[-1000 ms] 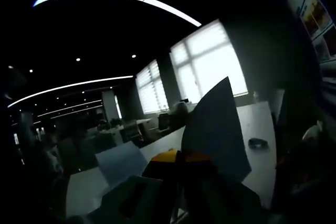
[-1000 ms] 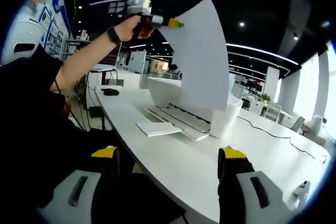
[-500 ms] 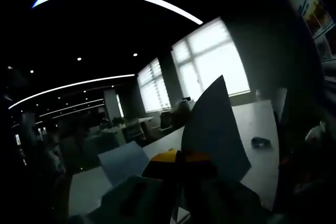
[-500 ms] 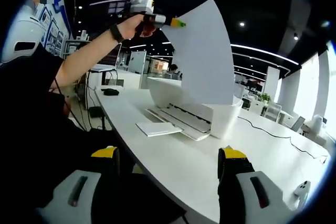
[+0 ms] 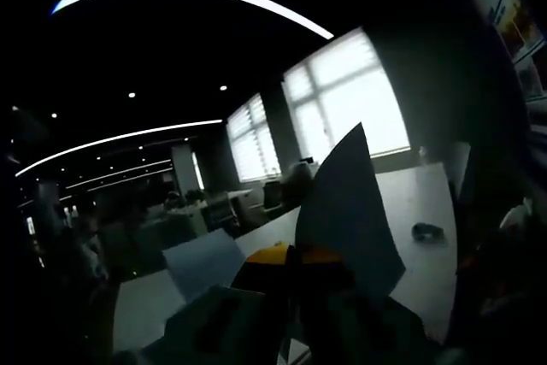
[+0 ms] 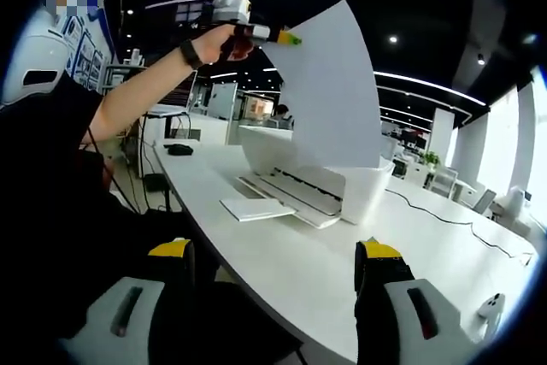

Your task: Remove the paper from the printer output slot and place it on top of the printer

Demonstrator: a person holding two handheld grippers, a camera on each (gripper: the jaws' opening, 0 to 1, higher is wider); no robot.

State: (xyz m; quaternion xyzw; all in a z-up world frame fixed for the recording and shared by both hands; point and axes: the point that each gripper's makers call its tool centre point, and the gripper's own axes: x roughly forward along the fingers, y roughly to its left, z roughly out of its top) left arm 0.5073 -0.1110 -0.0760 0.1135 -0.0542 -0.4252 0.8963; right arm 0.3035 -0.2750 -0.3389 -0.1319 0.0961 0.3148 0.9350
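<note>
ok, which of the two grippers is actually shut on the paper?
The left gripper, raised above the printer, pinches the paper at its top corner. The right gripper hangs open and empty.

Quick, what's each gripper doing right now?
Left gripper: shut on the paper sheet, held above the printer.
Right gripper: open, holding nothing.

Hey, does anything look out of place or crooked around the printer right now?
Nothing looks damaged or spilled. The sheet of paper hangs tilted in the air above the printer, pinched at one corner by the left gripper, not yet laid on top.
</note>
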